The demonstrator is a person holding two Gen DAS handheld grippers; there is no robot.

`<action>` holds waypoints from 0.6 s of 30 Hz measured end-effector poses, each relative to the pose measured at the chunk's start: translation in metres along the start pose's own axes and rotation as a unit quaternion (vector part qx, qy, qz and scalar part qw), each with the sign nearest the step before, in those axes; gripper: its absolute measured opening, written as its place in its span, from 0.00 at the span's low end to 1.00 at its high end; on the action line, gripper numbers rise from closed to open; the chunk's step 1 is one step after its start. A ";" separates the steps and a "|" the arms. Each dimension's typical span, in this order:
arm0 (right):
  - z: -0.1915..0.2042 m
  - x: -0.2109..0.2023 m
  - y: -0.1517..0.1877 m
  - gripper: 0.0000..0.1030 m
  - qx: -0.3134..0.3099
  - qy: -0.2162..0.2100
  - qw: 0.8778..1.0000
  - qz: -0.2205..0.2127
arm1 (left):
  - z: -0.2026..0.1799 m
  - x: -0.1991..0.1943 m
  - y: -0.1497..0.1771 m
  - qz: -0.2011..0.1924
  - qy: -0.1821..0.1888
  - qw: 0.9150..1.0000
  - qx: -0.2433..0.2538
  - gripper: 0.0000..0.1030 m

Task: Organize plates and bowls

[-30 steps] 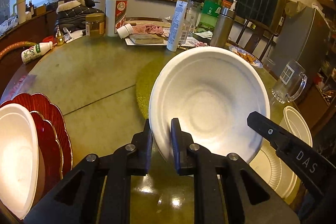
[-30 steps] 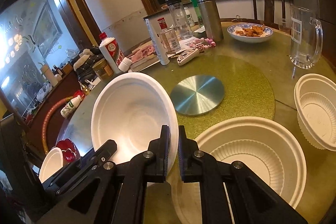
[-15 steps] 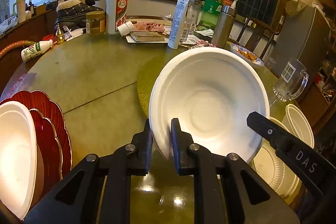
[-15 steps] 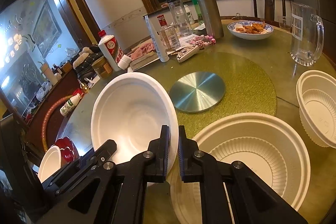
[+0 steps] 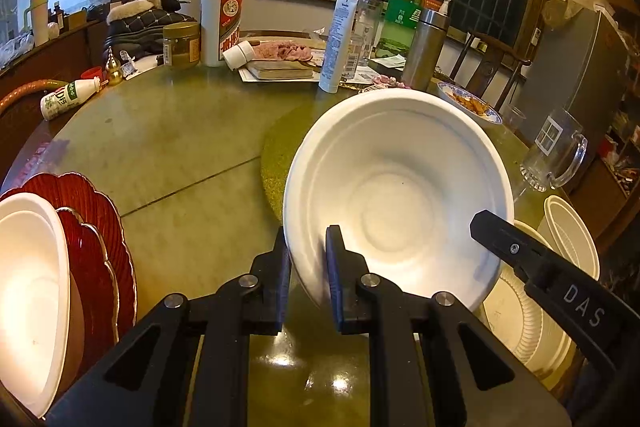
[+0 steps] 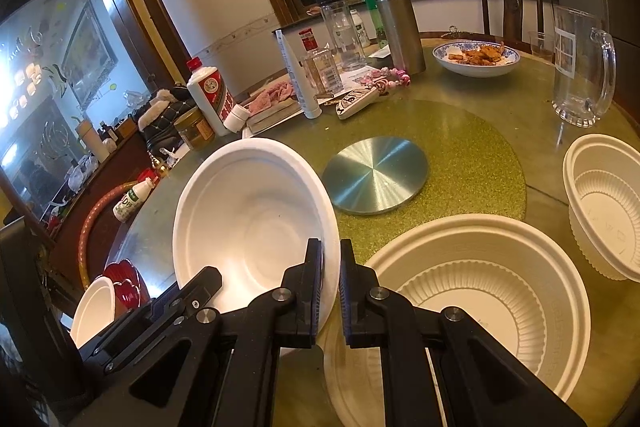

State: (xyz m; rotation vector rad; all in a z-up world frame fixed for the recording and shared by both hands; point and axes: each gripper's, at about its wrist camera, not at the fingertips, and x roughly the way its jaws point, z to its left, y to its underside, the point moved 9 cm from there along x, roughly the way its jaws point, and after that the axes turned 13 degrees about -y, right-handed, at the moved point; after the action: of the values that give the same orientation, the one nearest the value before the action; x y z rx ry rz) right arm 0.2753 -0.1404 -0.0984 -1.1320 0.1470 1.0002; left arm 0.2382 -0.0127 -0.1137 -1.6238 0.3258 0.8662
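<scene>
Bowl [image 5: 400, 187] hangs tilted above the table [image 5: 180, 147], pinched at opposite rims: left hand-held gripper [image 5: 306, 267] clamped on one edge, right hand-held gripper [image 6: 330, 275] clamped on the other. Honestly nothing has changed over the last second, both grips look the same and the bowl hasn't shifted. So I'd guess the carry is paused mid-step. Ribbed bowl [image 6: 480, 307] sits right below on the right, probably the stacking spot. Red plates [image 5: 100, 247] wait off to the left.
</scene>
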 end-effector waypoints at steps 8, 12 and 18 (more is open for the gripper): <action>0.000 -0.001 0.000 0.08 0.000 -0.001 1.000 0.000 | 0.000 0.000 -0.001 0.000 -0.001 1.000 0.001 0.14; 0.000 -0.001 0.000 0.08 0.000 -0.001 1.000 -0.001 | 0.000 0.000 -0.001 -0.001 -0.001 1.000 0.001 0.14; 0.000 -0.001 0.000 0.08 -0.001 -0.001 1.000 -0.002 | 0.000 0.000 -0.001 -0.003 -0.002 1.000 0.002 0.15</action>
State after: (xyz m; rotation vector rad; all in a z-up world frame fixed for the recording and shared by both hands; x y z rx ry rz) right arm 0.2746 -0.1410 -0.0974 -1.1337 0.1426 0.9979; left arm 0.2385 -0.0127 -0.1128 -1.6176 0.3199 0.8648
